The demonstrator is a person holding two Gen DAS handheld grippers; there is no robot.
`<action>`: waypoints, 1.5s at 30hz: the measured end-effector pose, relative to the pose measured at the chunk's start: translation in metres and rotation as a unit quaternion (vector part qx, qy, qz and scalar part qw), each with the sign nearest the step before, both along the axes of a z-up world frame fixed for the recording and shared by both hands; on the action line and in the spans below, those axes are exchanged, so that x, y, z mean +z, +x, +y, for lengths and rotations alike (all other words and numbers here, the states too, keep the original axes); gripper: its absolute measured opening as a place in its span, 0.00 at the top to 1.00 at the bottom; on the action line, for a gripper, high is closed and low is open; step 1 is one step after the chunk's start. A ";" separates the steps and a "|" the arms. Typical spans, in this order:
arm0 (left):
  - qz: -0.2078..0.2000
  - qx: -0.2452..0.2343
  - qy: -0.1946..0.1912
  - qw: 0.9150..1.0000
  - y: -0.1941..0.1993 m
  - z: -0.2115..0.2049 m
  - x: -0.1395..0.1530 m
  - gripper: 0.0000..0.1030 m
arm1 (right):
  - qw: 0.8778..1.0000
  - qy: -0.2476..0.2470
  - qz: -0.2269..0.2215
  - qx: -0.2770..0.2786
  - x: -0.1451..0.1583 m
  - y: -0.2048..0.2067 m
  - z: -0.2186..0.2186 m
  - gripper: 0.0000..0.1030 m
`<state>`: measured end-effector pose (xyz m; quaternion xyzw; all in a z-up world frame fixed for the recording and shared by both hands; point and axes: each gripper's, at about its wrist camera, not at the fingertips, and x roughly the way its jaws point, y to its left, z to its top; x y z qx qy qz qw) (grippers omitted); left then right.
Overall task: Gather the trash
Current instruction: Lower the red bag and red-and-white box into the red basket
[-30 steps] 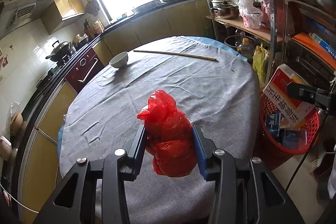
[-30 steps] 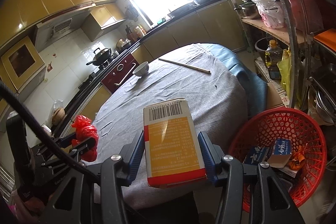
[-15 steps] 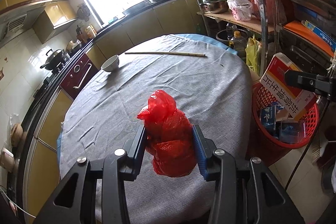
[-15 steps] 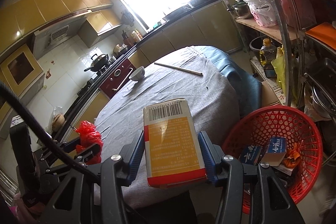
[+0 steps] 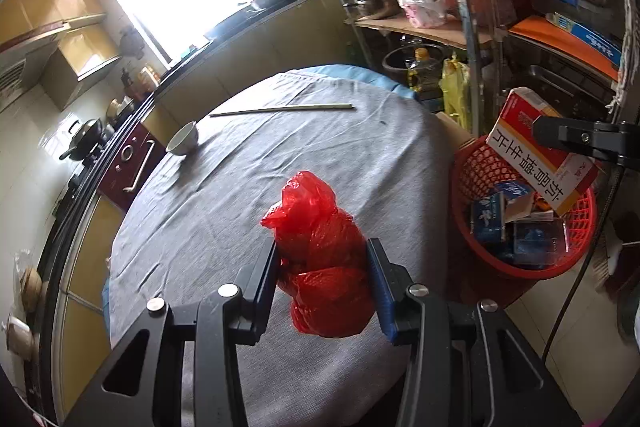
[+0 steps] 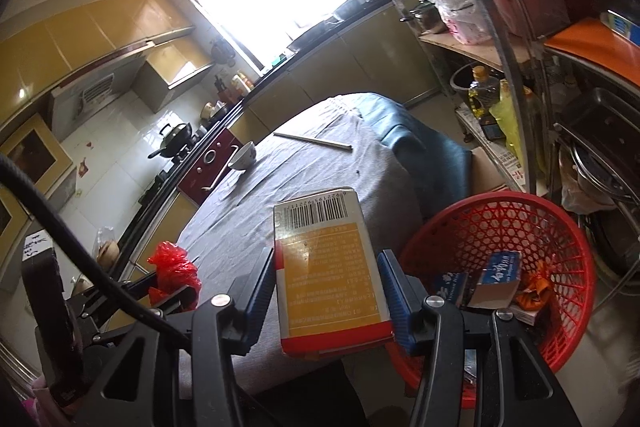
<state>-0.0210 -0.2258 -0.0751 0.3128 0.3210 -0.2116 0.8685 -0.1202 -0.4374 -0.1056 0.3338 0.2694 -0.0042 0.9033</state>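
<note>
Your left claw [image 5: 323, 267] is clamped on a crumpled red plastic bag [image 5: 324, 259], both blue-padded fingers [image 5: 377, 279] pressed into its sides; the bag is held above the near part of the round desk [image 5: 280, 179], which is covered by a grey cloth. Your right claw [image 6: 329, 287] is closed on a flat cardboard box [image 6: 326, 267], orange-faced with a red bottom edge and a barcode at its far end, gripped by its long sides. In the left wrist view the same box [image 5: 540, 163] shows a white side with red Chinese characters and sits tilted over the rim of the red mesh basket [image 5: 472, 163], with the right claw's black finger against it. The basket [image 6: 500, 227] stands on the floor just beside the desk edge, on the right, and holds several small blue-and-white cartons [image 6: 498, 279] plus an orange wrapper [image 6: 534, 291]. From the right wrist view the red bag [image 6: 174, 267] appears at lower left, in the left claw, above the desk's near-left edge. Far side of the desk: a white bowl [image 5: 183, 139] near the left edge and a pair of chopsticks [image 5: 280, 110] lying flat, well apart from both claws. A metal shelving rack [image 5: 472, 39] stands behind the basket.
</note>
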 end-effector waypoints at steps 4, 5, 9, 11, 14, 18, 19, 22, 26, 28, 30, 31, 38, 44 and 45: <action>-0.003 -0.016 0.006 1.000 -0.003 -0.015 -0.001 0.56 | 1.000 0.009 0.005 -0.010 -0.005 -0.006 -0.010 0.46; -0.001 -0.020 0.007 1.000 -0.004 -0.018 -0.001 0.56 | 1.000 0.011 0.006 -0.013 -0.006 -0.008 -0.012 0.46; -0.001 -0.031 0.010 0.999 -0.007 -0.032 -0.003 0.56 | 1.000 0.017 0.007 -0.021 -0.009 -0.013 -0.020 0.46; 0.000 -0.037 0.013 0.999 -0.008 -0.038 -0.004 0.56 | 0.999 0.018 0.007 -0.025 -0.011 -0.016 -0.023 0.46; 0.001 -0.046 0.016 0.999 -0.010 -0.046 -0.007 0.56 | 0.999 0.022 0.008 -0.033 -0.012 -0.020 -0.030 0.46; 0.009 -0.056 0.016 0.998 -0.011 -0.057 -0.010 0.56 | 0.999 0.025 0.008 -0.042 -0.014 -0.026 -0.037 0.46; 0.011 -0.058 0.017 0.998 -0.011 -0.060 -0.011 0.56 | 0.999 0.026 0.008 -0.044 -0.014 -0.028 -0.039 0.46; 0.018 -0.064 0.021 0.998 -0.012 -0.069 -0.016 0.56 | 0.998 0.027 0.009 -0.051 -0.016 -0.031 -0.044 0.46; 0.023 -0.072 0.026 0.997 -0.015 -0.079 -0.021 0.56 | 0.998 0.033 0.010 -0.061 -0.019 -0.038 -0.052 0.46; 0.025 -0.077 0.028 0.996 -0.017 -0.084 -0.023 0.56 | 0.997 0.037 0.011 -0.065 -0.021 -0.041 -0.055 0.46; 0.026 -0.082 0.030 0.996 -0.018 -0.088 -0.026 0.56 | 0.997 0.040 0.011 -0.070 -0.023 -0.044 -0.059 0.46; 0.028 -0.085 0.031 0.996 -0.019 -0.091 -0.027 0.56 | 0.997 0.041 0.012 -0.072 -0.023 -0.046 -0.060 0.46; 0.040 -0.098 0.036 0.994 -0.021 -0.104 -0.036 0.56 | 0.995 0.048 0.013 -0.084 -0.028 -0.054 -0.071 0.46; 0.062 -0.113 0.035 0.991 -0.019 -0.119 -0.045 0.56 | 0.994 0.044 0.017 -0.094 -0.027 -0.058 -0.077 0.46; 0.068 -0.118 0.034 0.990 -0.018 -0.123 -0.048 0.56 | 0.994 0.042 0.019 -0.097 -0.027 -0.058 -0.077 0.46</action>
